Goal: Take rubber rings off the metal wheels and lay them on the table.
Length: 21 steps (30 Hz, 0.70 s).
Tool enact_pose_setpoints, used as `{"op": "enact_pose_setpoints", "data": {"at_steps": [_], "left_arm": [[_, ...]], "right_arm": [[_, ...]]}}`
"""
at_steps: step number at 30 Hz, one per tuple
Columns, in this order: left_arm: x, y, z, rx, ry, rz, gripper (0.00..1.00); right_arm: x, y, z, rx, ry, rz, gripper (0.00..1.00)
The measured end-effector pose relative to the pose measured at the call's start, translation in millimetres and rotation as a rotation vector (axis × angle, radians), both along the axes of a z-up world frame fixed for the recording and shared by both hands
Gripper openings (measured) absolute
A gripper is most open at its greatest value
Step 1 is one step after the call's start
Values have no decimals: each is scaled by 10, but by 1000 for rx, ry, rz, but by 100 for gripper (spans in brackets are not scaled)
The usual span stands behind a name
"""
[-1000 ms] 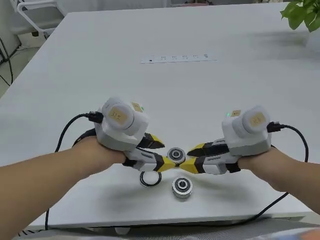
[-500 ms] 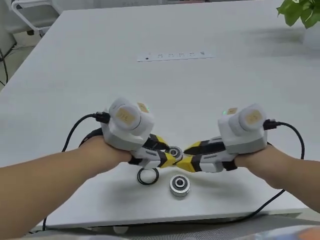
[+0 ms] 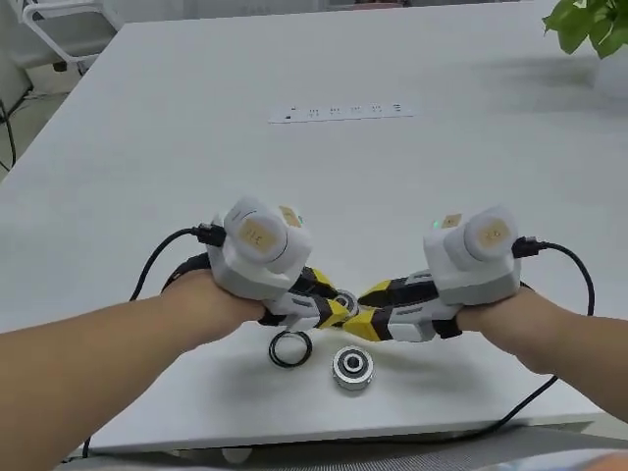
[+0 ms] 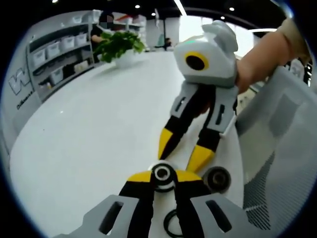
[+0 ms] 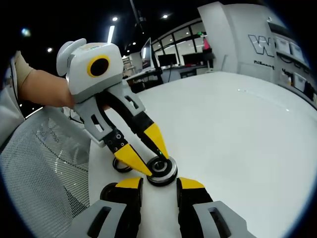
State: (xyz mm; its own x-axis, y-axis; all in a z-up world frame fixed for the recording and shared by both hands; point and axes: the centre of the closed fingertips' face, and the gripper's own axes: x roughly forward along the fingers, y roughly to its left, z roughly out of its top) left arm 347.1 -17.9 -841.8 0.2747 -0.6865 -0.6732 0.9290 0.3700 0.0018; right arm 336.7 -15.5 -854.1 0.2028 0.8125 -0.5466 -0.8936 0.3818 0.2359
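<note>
A small metal wheel point(image 3: 345, 300) point(image 4: 162, 173) point(image 5: 162, 169) is held just above the white table point(image 3: 412, 186), with my left gripper point(image 3: 338, 305) point(image 4: 167, 176) shut on it. My right gripper point(image 3: 368, 311) point(image 5: 160, 183) faces it from the right. Its jaws stand open, the yellow tips just short of the wheel, with nothing between them. A loose black rubber ring point(image 3: 291, 348) point(image 5: 121, 166) point(image 4: 171, 224) lies on the table under the left gripper. A second metal wheel point(image 3: 353, 366) point(image 4: 217, 179) lies flat beside it, near the front edge.
The table's front edge runs close below the loose wheel. A white power strip point(image 3: 341, 111) lies far back at the centre. A green plant point(image 3: 589, 25) stands at the back right. Black cables point(image 3: 147, 275) trail from both grippers.
The left gripper has edged to the right and rolled over the wheel, so less of the wheel shows from above. The two grippers' tips stand closer together. The ring and the loose wheel have stayed put.
</note>
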Motion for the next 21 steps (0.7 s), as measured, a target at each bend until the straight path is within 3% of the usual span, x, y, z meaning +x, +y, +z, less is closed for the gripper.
{"op": "enact_pose_setpoints", "data": {"at_steps": [11,21], "left_arm": [[26,1,3,1,-10,-3,14],[24,9,2,-1,-15,4,14]], "right_arm": [[32,24,-6,-3,-10,-2,26],[35,43,-14,-24,-64,20,23]]}}
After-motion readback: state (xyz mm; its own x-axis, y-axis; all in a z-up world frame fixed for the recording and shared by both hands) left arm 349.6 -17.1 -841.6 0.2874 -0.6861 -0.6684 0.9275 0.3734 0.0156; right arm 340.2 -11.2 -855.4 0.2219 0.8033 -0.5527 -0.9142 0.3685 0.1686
